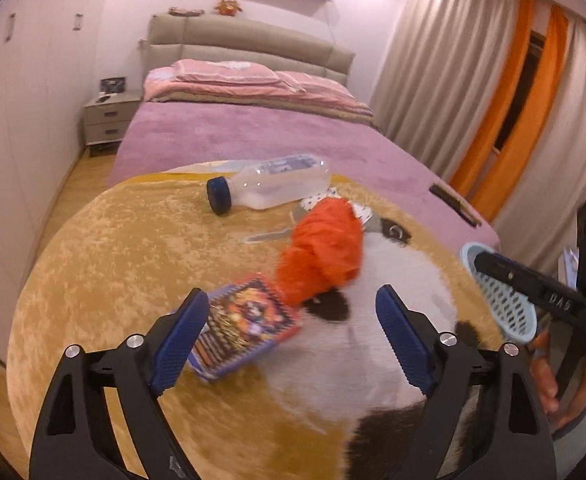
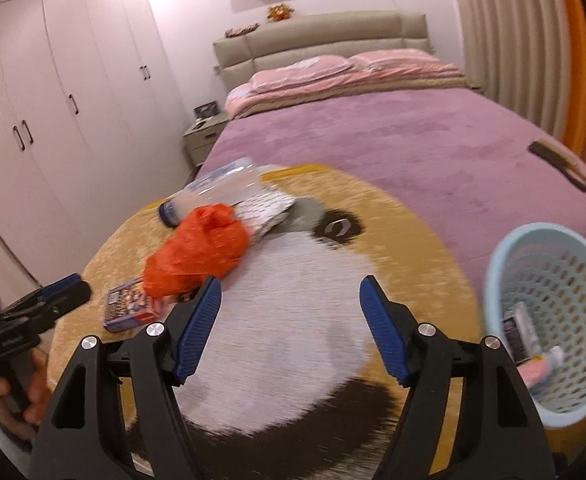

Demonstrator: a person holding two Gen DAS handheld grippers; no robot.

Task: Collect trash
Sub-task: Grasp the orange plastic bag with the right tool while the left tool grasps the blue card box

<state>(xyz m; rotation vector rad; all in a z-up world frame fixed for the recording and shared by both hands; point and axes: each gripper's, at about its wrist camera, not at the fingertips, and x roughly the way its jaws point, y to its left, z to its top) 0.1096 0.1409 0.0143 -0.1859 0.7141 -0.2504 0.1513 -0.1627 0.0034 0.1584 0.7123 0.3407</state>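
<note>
On a round yellow panda rug (image 1: 133,248) (image 2: 413,240) lie a crumpled orange plastic bag (image 1: 325,252) (image 2: 201,252), a colourful small box (image 1: 245,324) (image 2: 129,310), a clear plastic bottle with a blue cap (image 1: 273,184) (image 2: 209,192) and a patterned white wrapper (image 2: 269,204). My left gripper (image 1: 293,336) is open, just above the box and bag. My right gripper (image 2: 289,328) is open and empty over the white part of the rug. A light blue mesh basket (image 2: 553,320) (image 1: 505,300) holding some trash stands at the right.
A bed with a purple cover (image 1: 253,136) (image 2: 413,140) lies behind the rug, with a dark comb (image 2: 561,164) on it. White wardrobes (image 2: 53,100) line the left wall. A nightstand (image 1: 107,120) stands beside the bed. Curtains (image 1: 473,80) hang on the right.
</note>
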